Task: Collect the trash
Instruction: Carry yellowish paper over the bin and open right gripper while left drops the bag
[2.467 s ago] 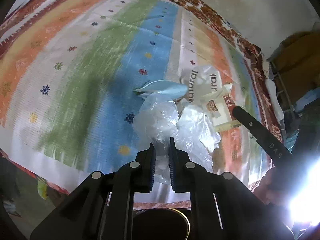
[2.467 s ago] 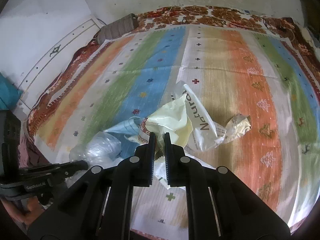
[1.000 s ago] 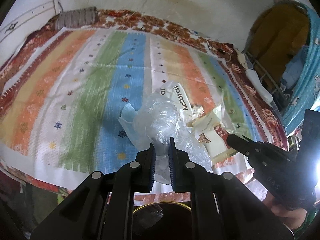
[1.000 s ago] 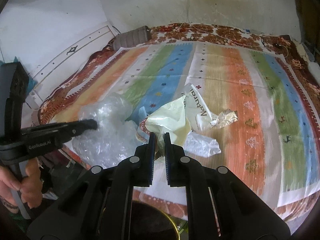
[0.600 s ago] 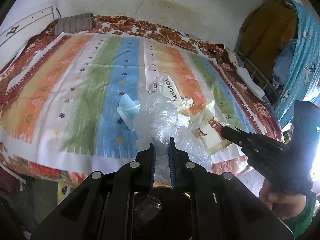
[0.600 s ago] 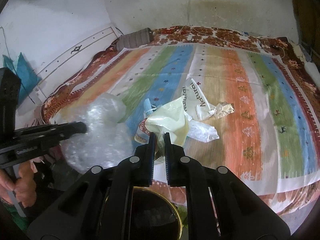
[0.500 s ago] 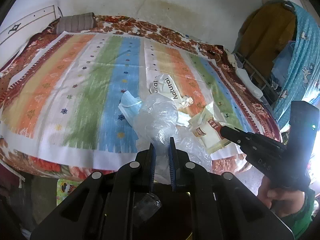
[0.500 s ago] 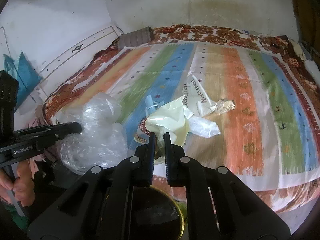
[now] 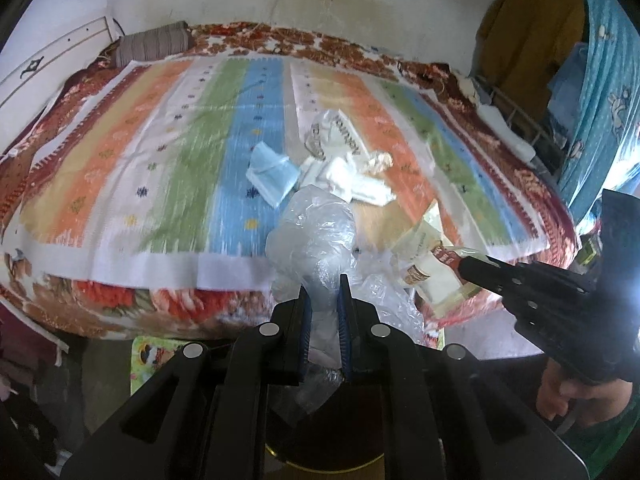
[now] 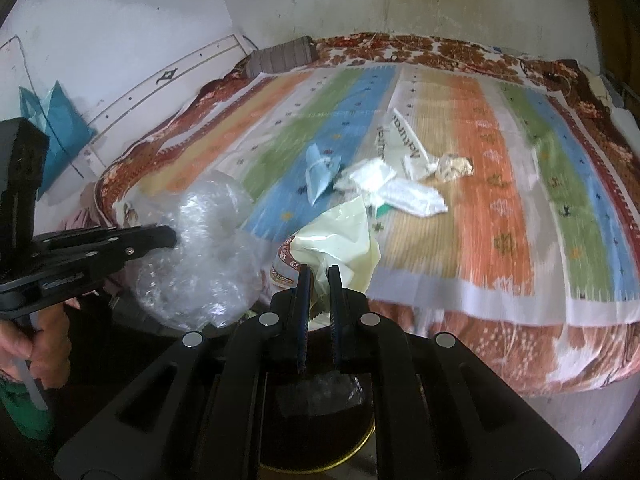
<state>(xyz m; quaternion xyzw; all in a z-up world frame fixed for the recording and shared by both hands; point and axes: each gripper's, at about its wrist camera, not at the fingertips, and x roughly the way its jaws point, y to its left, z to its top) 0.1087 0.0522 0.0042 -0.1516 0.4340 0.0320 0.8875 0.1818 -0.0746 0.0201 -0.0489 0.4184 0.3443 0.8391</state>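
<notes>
while clamped, both bags [image 9: 316,240] above bin [image 10: 320,432]

Striped rug [image 9: 168,168] over a floral blanket [image 9: 132,304], grey bolster [image 10: 280,58] by the wall, blue curtain [image 9: 600,92]

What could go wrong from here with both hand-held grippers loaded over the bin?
1. The clear plastic bag in the left hand-held gripper billows wider than the gold-rimmed bin below; on release it may catch on the rim or spill outside.
2. The cream wrapper in the right hand-held gripper is pinched by one edge and could slip early.
3. The blue mask and wrappers left on the striped bedspread may be missed.
</notes>
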